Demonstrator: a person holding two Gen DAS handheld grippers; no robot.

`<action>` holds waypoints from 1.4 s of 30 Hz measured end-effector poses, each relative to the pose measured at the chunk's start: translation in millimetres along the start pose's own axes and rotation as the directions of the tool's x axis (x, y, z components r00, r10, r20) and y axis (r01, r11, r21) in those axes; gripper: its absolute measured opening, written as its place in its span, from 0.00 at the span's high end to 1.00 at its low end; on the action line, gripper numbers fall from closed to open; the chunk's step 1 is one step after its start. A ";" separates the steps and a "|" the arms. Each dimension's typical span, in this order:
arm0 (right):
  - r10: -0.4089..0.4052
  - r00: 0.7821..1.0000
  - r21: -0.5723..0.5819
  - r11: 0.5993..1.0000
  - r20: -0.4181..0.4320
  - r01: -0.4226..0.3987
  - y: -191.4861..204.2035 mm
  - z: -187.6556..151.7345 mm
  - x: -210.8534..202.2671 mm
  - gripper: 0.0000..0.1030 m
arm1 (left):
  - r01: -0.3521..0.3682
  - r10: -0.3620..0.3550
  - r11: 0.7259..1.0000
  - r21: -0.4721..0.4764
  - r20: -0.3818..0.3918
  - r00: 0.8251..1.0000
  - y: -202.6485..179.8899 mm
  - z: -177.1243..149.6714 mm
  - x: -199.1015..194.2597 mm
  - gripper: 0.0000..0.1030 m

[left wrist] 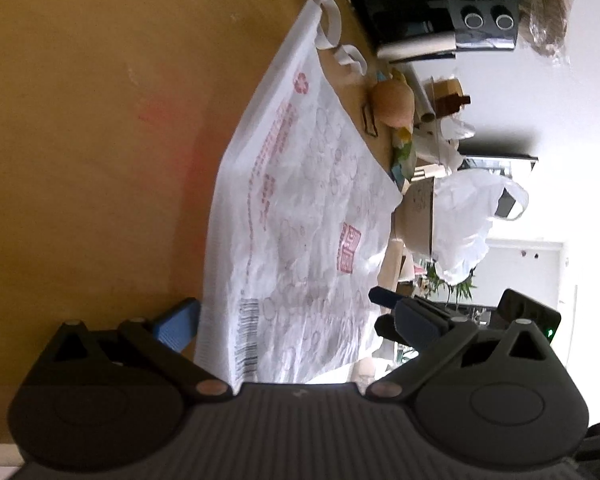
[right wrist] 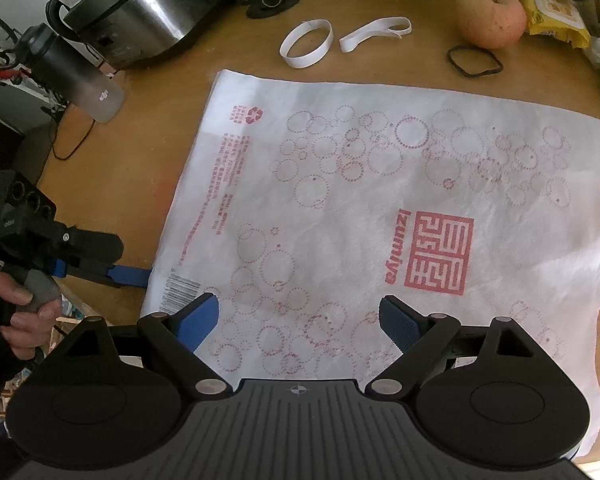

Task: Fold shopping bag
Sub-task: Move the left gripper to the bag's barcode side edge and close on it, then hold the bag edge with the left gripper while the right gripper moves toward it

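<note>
While the bag [right wrist: 380, 208] lies spread flat and unfolded on the counter [right wrist: 160, 120], no fold shows yet, so the task looks to be at its very start. Its two white handles [right wrist: 308, 44] loop out at 12 o'clock, and the barcode corner sits at 8 o'clock. The right hand-held gripper [right wrist: 298, 322] hovers over the bag's 6 o'clock edge, jaws spread wide with nothing between them. The left hand-held gripper [right wrist: 128, 274] comes in low at 9 o'clock, one blue finger [left wrist: 178, 328] beside the barcode corner; it looks released, straddling the edge unpinched. Beyond, an apple [right wrist: 490, 14] rests at 1 o'clock, a cooker [right wrist: 140, 4] at 11 o'clock. Every fold remains.
</note>
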State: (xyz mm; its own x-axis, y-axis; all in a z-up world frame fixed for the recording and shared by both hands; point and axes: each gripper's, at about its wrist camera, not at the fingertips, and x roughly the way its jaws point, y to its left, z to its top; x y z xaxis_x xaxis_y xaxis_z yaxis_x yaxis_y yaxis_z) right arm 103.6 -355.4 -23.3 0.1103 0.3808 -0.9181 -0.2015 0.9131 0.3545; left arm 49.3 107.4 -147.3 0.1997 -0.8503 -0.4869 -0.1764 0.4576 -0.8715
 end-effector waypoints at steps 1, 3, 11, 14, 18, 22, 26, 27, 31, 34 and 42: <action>0.001 1.000 0.000 1.000 -0.001 -0.001 0.1 -0.3 0.5 0.14 | 0.000 0.000 1.000 0.001 -0.002 1.000 -0.2 0.3 0.7 0.01; 0.002 1.000 -0.001 1.000 -0.003 -0.002 0.8 -0.9 1.3 0.14 | -0.002 0.002 1.000 0.006 -0.004 1.000 -1.8 0.8 3.0 0.01; 0.008 1.000 0.000 1.000 0.003 -0.008 1.0 -3.8 -0.1 0.14 | -0.003 0.003 1.000 0.021 -0.022 1.000 -7.4 -0.6 14.4 0.01; 0.005 1.000 0.006 1.000 0.004 -0.005 -0.1 -4.6 -0.2 0.14 | -0.004 0.004 1.000 0.016 -0.021 1.000 -6.9 -0.2 15.1 0.02; 0.003 1.000 0.012 1.000 0.003 -0.003 -1.7 -5.6 -0.3 0.14 | -0.022 0.022 1.000 -0.017 -0.009 1.000 -0.8 -0.8 10.3 0.15; 0.002 1.000 0.016 1.000 0.001 -0.002 -2.4 -6.8 0.5 0.14 | -0.078 0.077 0.996 -0.036 -0.009 0.997 5.6 -1.6 7.0 0.62; 0.008 1.000 0.011 1.000 -0.001 -0.008 -1.0 -8.0 1.1 0.14 | -0.119 0.118 0.992 -0.036 -0.034 0.992 8.9 -3.4 13.0 0.76; 0.008 1.000 0.009 1.000 -0.001 -0.008 -0.4 -8.1 1.5 0.14 | -0.130 0.129 0.991 -0.029 -0.037 0.991 7.8 -3.8 14.7 0.78; 0.009 1.000 0.005 1.000 -0.005 -0.009 0.2 -9.2 1.8 0.14 | -0.163 0.162 0.987 -0.015 -0.045 0.986 5.9 -4.5 18.9 0.93; 0.008 1.000 0.008 1.000 -0.006 -0.008 -0.4 -9.0 1.2 0.14 | -0.179 0.178 0.984 -0.015 -0.048 0.983 6.2 -4.5 20.0 0.95; 0.005 1.000 0.013 1.000 -0.005 -0.005 -2.1 -9.2 -0.1 0.14 | -0.196 0.195 0.980 -0.034 -0.048 0.980 6.1 -5.7 18.9 0.99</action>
State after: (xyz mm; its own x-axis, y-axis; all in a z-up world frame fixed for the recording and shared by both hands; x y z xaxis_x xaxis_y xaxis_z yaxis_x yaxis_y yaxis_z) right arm 95.0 -358.7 -25.6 0.1045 0.3844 -0.9172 -0.1895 0.9131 0.3611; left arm 46.5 92.6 -161.6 0.1151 -0.7564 -0.6439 -0.2450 0.6066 -0.7563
